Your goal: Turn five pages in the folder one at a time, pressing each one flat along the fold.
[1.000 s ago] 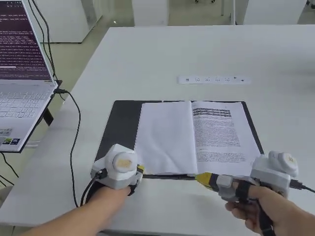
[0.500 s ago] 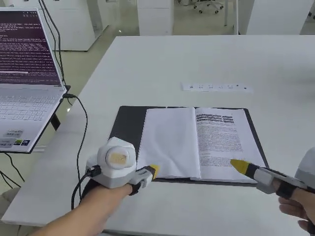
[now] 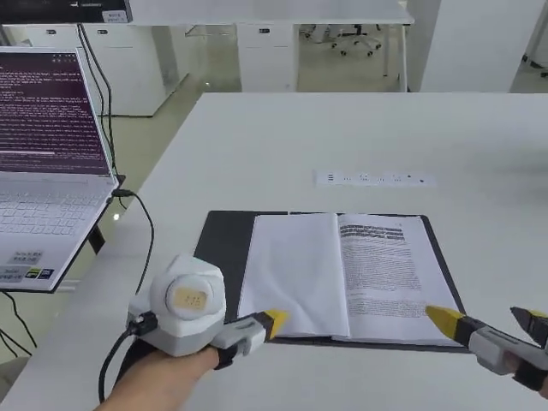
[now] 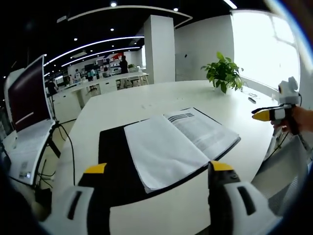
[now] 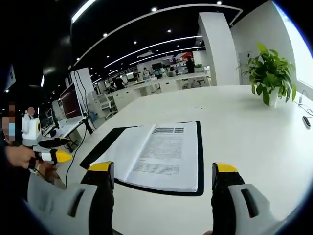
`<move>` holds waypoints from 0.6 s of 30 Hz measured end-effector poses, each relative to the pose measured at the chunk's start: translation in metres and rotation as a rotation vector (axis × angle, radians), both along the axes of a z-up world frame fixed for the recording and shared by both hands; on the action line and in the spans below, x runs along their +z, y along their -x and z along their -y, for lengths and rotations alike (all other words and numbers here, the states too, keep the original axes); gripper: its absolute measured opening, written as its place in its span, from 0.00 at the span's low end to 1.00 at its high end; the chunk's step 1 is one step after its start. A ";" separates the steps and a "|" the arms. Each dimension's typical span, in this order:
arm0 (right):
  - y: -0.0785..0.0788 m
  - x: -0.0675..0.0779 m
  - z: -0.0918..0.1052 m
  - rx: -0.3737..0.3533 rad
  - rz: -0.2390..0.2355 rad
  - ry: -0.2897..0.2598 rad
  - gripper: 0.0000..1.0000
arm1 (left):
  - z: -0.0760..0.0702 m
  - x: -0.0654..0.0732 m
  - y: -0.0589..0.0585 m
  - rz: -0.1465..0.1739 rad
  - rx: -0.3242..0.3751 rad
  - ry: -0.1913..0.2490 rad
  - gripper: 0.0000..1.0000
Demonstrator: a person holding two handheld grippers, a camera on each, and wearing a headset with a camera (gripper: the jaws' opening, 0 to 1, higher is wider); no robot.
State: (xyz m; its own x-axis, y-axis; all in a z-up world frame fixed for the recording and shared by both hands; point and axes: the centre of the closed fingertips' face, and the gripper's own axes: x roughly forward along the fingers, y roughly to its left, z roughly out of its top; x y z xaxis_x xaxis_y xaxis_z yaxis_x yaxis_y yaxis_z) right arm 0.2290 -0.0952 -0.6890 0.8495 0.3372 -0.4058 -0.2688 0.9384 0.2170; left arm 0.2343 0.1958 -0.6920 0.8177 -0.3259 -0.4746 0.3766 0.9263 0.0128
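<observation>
A black folder lies open on the white table, with a blank page on its left and a printed page on its right. The folder sits just ahead of my left gripper, which is open and empty. My left gripper hovers at the folder's near left corner. My right gripper is open too, facing the folder from its near right side. One yellow tip of the right gripper points at the printed page's near right corner.
An open laptop stands at the left table edge, its cable trailing down beside the folder. A white power strip lies beyond the folder. A potted plant stands at the far table end.
Both grippers have drawn back toward me and apart; the right one slid from the middle of the folder's near edge to its right corner. The head view has tilted up.
</observation>
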 end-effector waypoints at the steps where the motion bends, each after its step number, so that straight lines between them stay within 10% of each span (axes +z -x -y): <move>1: 0.000 0.000 0.000 -0.003 -0.001 -0.005 0.82 | 0.000 0.000 0.001 -0.003 0.000 0.000 0.83; 18: -0.012 -0.001 0.005 -0.012 0.063 0.056 0.86 | -0.017 0.007 0.008 0.051 0.060 0.040 0.88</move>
